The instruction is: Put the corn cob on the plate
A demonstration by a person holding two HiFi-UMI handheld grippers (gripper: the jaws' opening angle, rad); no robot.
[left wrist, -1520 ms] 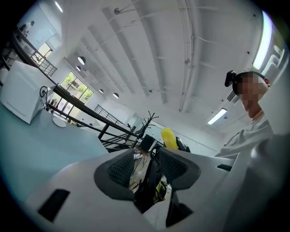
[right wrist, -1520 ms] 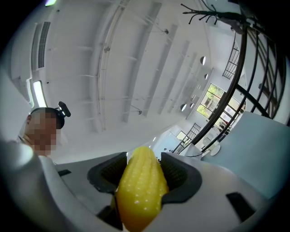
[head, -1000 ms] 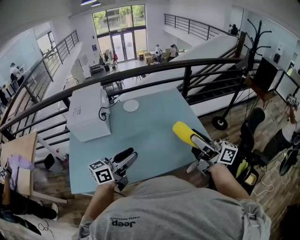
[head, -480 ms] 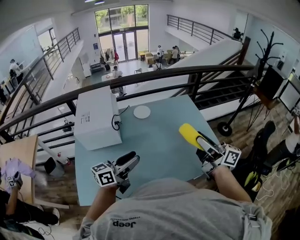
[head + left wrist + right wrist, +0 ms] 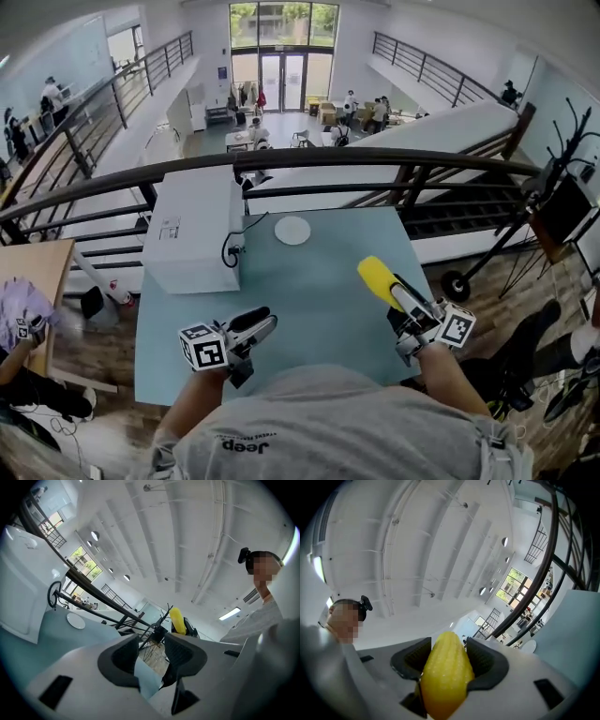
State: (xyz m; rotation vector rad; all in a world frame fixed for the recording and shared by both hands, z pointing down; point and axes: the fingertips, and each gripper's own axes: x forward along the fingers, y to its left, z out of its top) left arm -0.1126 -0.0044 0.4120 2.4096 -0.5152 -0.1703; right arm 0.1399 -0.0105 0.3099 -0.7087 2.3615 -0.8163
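The yellow corn cob (image 5: 377, 278) sticks out of my right gripper (image 5: 401, 298), which is shut on its lower end above the right part of the light blue table (image 5: 319, 309). In the right gripper view the corn cob (image 5: 446, 667) fills the gap between both pads. A small white plate (image 5: 292, 230) lies at the table's far middle, up and left of the cob, and also shows in the right gripper view (image 5: 529, 645). Over the near left of the table my left gripper (image 5: 261, 323) is open. Nothing is between its pads (image 5: 125, 657).
A white box (image 5: 192, 230) with a black cable stands on the table's far left, close to the plate. A dark railing (image 5: 309, 159) runs just behind the table, with a drop to a lower floor beyond. A wooden tabletop (image 5: 33, 272) is at the left.
The head view has swung, so the table and plate now sit more central. Both grippers have shifted sideways over the table. The right one still holds the cob.
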